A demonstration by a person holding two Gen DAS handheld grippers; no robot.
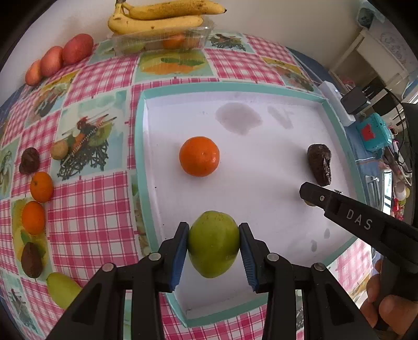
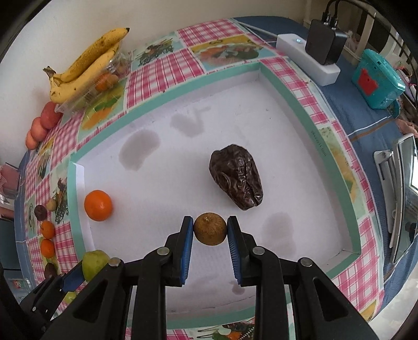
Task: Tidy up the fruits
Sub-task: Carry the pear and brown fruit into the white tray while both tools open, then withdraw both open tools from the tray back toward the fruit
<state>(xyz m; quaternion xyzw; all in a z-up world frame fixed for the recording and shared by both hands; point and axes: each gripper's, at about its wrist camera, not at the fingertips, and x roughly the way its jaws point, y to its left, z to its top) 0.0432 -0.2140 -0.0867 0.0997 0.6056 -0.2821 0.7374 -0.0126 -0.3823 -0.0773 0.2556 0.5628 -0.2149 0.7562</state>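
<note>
Three loose oranges [image 1: 199,156] show, two bananas [image 1: 156,18], three red fruits [image 1: 77,49] — and two grippers [image 1: 213,244].

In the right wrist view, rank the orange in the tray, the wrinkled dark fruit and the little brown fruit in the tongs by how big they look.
1. Wrinkled dark fruit, clearly the largest.
2. Orange and small brown fruit look about the same size. The brown one is held in the right tongs nearer the camera, so I would not rank these two.

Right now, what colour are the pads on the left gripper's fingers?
Blue, ribbed pads pressing the round green fruit; clearest in the left wrist view.
</note>
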